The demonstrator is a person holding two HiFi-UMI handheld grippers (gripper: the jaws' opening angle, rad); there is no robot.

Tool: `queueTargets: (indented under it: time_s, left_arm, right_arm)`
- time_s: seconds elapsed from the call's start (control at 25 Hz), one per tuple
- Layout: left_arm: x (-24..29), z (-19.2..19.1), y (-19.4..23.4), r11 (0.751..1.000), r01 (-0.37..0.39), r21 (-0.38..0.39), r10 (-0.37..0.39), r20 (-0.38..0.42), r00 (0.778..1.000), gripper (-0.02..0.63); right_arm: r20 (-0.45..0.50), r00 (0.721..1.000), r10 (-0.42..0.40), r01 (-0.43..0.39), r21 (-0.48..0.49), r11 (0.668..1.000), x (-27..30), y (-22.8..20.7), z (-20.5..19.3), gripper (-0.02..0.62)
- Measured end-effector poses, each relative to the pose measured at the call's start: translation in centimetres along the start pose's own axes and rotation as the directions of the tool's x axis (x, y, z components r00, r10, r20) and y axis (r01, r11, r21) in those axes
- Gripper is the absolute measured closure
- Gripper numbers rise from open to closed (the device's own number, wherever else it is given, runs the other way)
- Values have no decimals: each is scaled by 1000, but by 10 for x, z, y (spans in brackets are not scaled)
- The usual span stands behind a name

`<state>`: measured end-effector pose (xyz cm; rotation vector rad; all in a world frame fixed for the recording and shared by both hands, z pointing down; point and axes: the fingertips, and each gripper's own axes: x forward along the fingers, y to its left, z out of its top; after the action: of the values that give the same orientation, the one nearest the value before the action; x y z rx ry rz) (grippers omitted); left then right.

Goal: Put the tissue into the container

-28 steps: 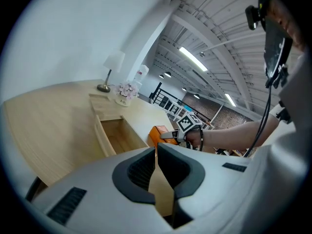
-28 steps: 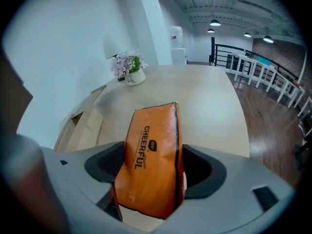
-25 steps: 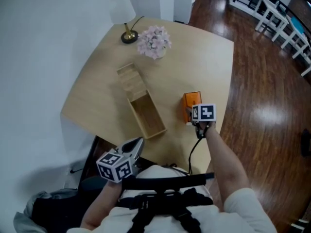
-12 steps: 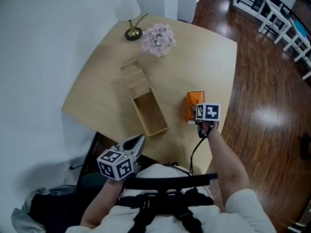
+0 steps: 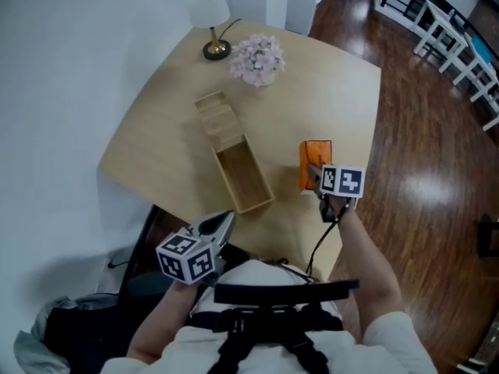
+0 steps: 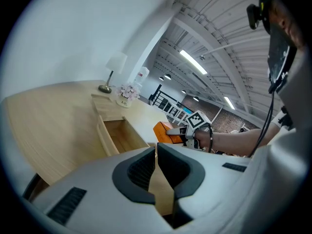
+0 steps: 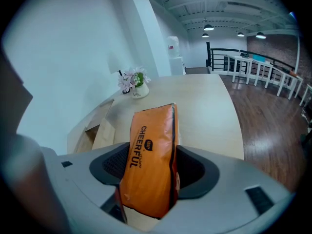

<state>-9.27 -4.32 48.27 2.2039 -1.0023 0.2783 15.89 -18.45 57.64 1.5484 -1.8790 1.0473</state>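
An orange tissue pack (image 5: pixel 314 160) lies on the pale wooden table (image 5: pixel 164 142), near its right edge. My right gripper (image 5: pixel 313 174) is at the pack's near end. In the right gripper view the orange tissue pack (image 7: pixel 148 169) fills the gap between the jaws, which are closing, pads against its sides. The open wooden container (image 5: pixel 258 204) sits left of the pack, empty, with its lid (image 5: pixel 217 118) lying just beyond it. My left gripper (image 5: pixel 223 223) hovers low by the table's near edge, shut and holding nothing. The left gripper view shows the container (image 6: pixel 102 133) ahead.
A lamp (image 5: pixel 216 49) and a pot of pink flowers (image 5: pixel 257 59) stand at the table's far end. Dark wooden floor (image 5: pixel 421 178) lies to the right, with white chairs (image 5: pixel 456 33) beyond. A white wall runs along the left.
My right gripper has stayed at the near end of the tissue pack, drifting slightly right with the view. The left gripper has barely moved.
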Motion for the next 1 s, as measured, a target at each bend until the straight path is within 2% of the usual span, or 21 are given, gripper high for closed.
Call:
queueTargets:
  time_s: [0.36,0.6,1.0]
  left_arm:
    - [-2,0,0,1000,14,-1,-14,9,1000,606]
    - [-2,1,2,1000,15,-6,-15,12,1000,606]
    - [-5,7,8,1000,12,-21,-11,22,1000,606]
  right_arm:
    - [49,999,21,-20,-26,999,-32,22,18,302]
    - [76,994,76,-71,-69,995,-48,52,39,304]
    - [68,985,159,-149,-130,980,-61,95,59,304]
